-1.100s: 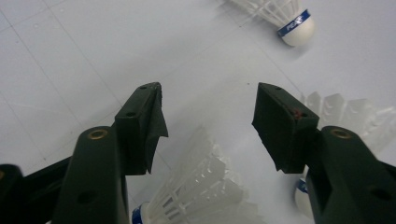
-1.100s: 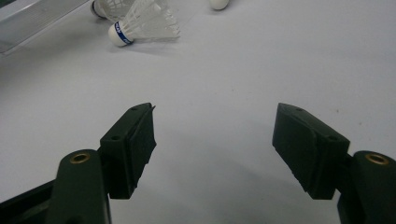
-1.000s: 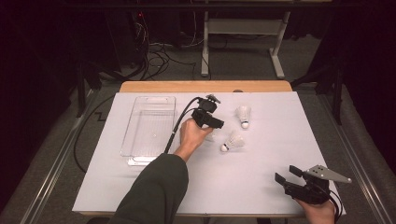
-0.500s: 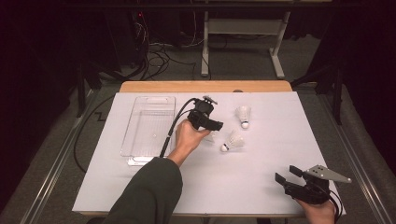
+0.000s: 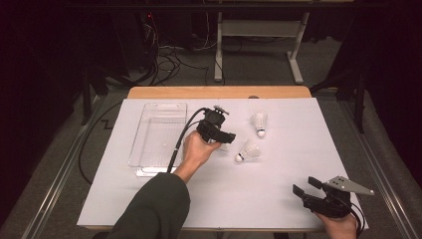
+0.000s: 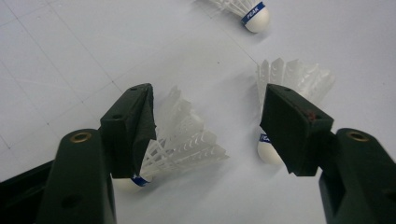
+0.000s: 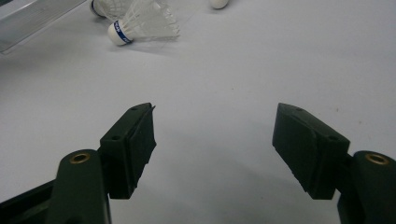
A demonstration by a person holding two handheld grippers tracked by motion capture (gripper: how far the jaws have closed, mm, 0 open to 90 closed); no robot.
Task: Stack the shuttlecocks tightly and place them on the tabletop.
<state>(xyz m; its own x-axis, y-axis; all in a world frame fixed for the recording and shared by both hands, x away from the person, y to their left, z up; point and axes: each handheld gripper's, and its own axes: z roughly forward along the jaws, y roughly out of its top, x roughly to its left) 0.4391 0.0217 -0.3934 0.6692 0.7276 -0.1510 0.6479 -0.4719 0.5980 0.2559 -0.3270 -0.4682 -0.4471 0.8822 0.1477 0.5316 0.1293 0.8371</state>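
Your left gripper [image 6: 205, 126] has just been opening; its jaws stand apart around a shuttlecock [image 6: 180, 144], unpinched, so close before lifting

A dark green sleeve [image 5: 154, 206] covers the left forearm. Both grippers look black (brass-coloured screw heads), the left gripper [image 5: 223, 137] trailing a black cable [image 5: 184, 137].

A clear plastic tray [image 5: 158, 134] lies on the white-covered bench [image 5: 278, 199], toward its left. Beyond the bench, cables [image 5: 169, 59] sprawl on the floor beside a white frame [image 5: 259, 30].
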